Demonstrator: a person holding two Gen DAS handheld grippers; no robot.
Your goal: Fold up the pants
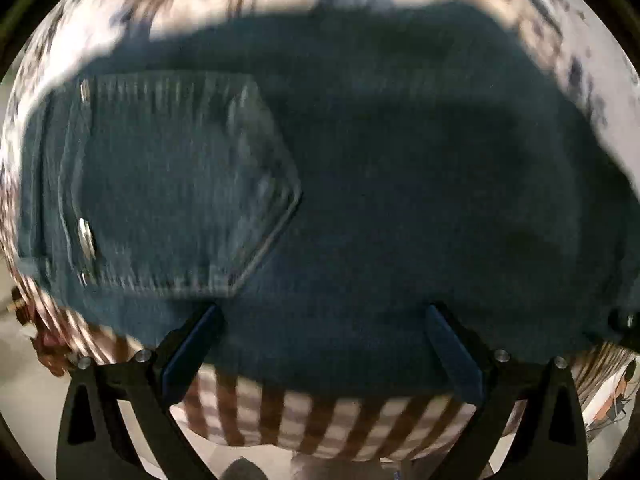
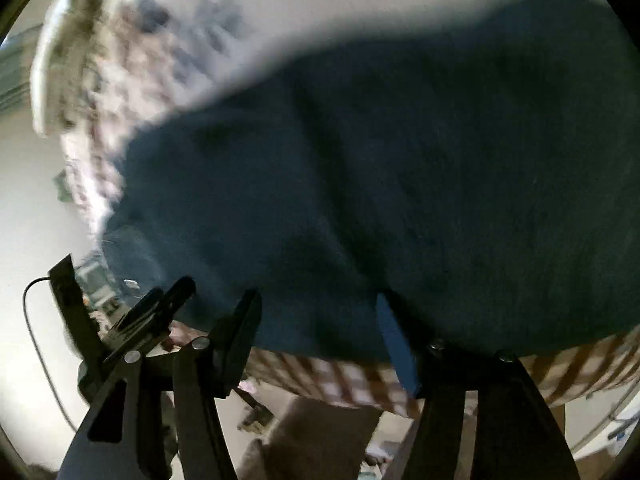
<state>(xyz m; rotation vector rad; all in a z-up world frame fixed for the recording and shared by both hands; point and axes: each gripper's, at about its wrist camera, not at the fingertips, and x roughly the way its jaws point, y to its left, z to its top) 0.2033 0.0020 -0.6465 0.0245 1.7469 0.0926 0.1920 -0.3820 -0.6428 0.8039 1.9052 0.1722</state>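
Observation:
Dark blue jeans (image 1: 360, 168) lie on a table with a checked cloth and fill most of both views. A back pocket (image 1: 180, 184) with rivets shows at the left in the left wrist view. My left gripper (image 1: 320, 320) is open, its fingers apart over the near edge of the jeans, holding nothing. In the right wrist view the jeans (image 2: 400, 180) lie as a smooth dark mass. My right gripper (image 2: 320, 304) is open over their near edge. The other gripper's black body (image 2: 152, 312) shows at the left there. Both views are blurred.
A brown and white checked tablecloth (image 1: 320, 420) hangs over the table's near edge, also in the right wrist view (image 2: 348, 376). A patterned pale cloth (image 1: 540, 12) lies beyond the jeans. Floor and room clutter (image 2: 256, 416) show below the table edge.

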